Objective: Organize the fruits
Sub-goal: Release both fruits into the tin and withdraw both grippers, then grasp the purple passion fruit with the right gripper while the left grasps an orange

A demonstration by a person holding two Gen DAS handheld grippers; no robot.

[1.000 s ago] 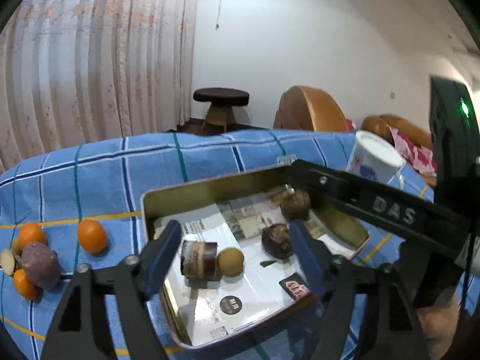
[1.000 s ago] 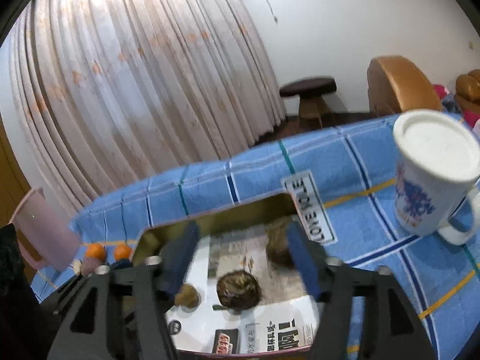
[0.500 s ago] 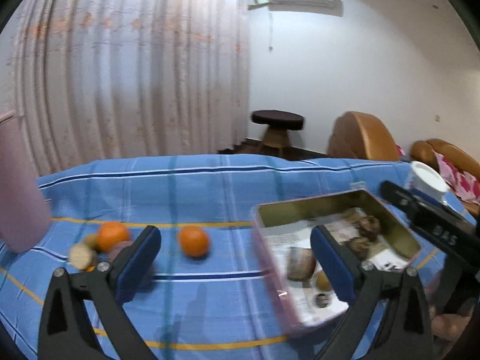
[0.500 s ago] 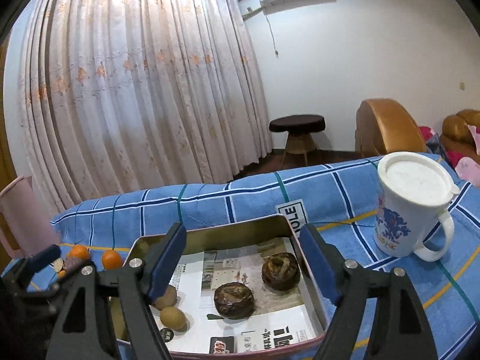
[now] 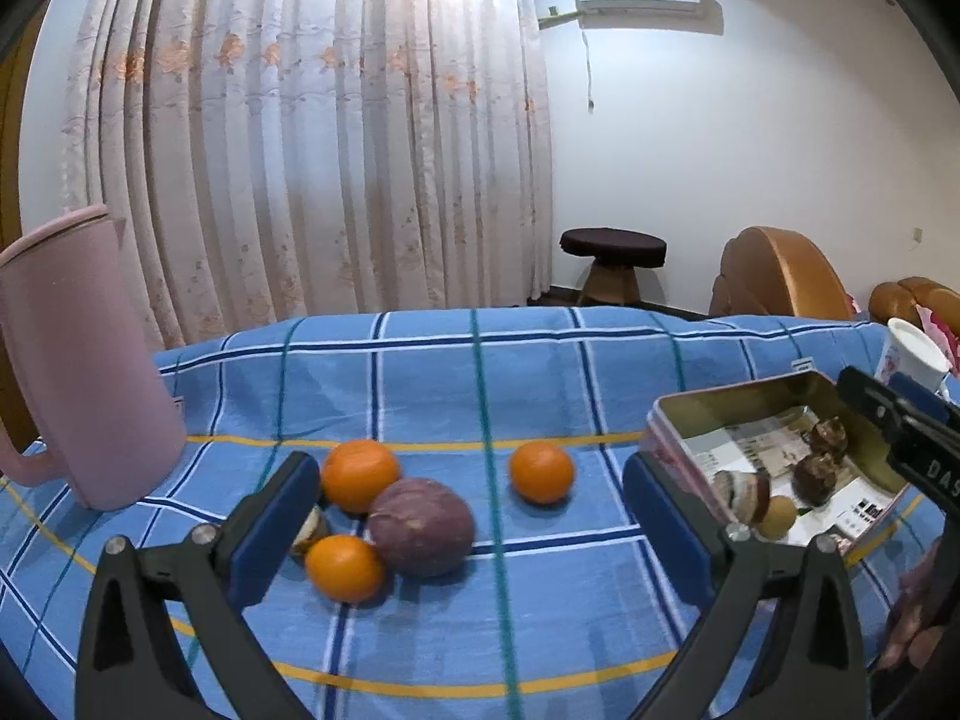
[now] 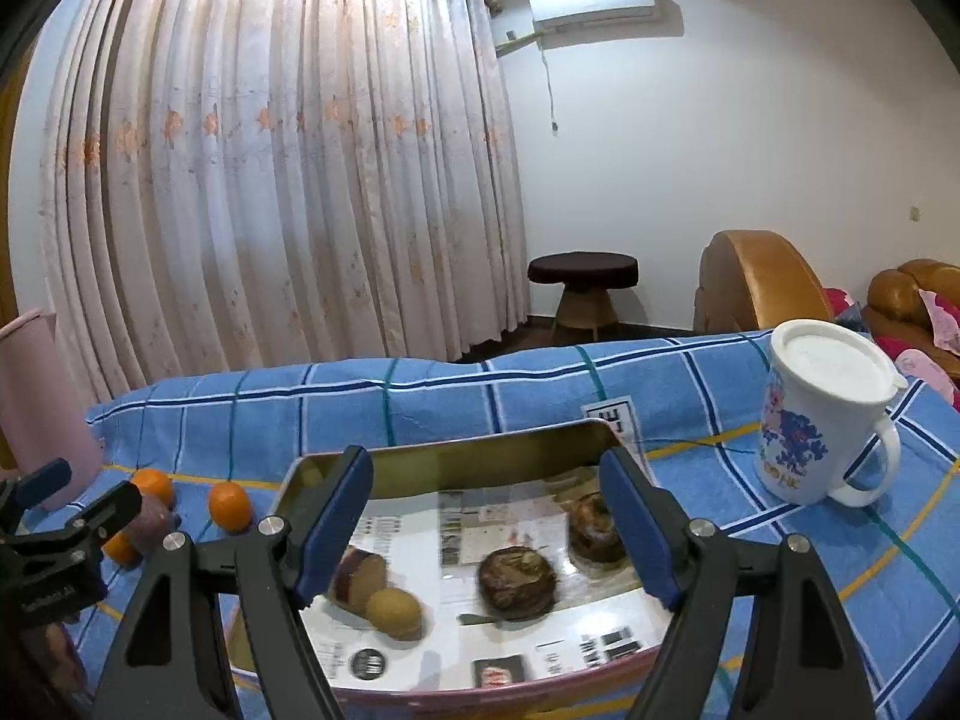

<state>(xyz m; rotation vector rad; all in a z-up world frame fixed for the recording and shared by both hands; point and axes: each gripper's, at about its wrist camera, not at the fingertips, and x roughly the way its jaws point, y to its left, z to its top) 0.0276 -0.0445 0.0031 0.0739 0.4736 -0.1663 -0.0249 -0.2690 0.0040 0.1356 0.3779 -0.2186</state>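
On the blue checked cloth lie three oranges (image 5: 360, 474), (image 5: 541, 471), (image 5: 345, 567), a purple passion fruit (image 5: 421, 525) and a small brown cut piece (image 5: 310, 531). My left gripper (image 5: 471, 531) is open and empty, just in front of this pile. A metal tin (image 6: 456, 456) lined with newspaper holds two dark round fruits (image 6: 517, 581), (image 6: 594, 527), a small tan fruit (image 6: 393, 612) and a cut brown piece (image 6: 359, 576). My right gripper (image 6: 489, 531) is open and empty above the tin's near side.
A pink pitcher (image 5: 78, 360) stands at the left of the table. A white lidded mug (image 6: 825, 414) stands right of the tin. Behind the table are curtains, a dark stool (image 6: 582, 285) and brown chairs (image 6: 756, 282).
My left gripper has swung left, from over the tin to the fruit pile on the cloth. My right gripper has drawn back and levelled out over the tin.
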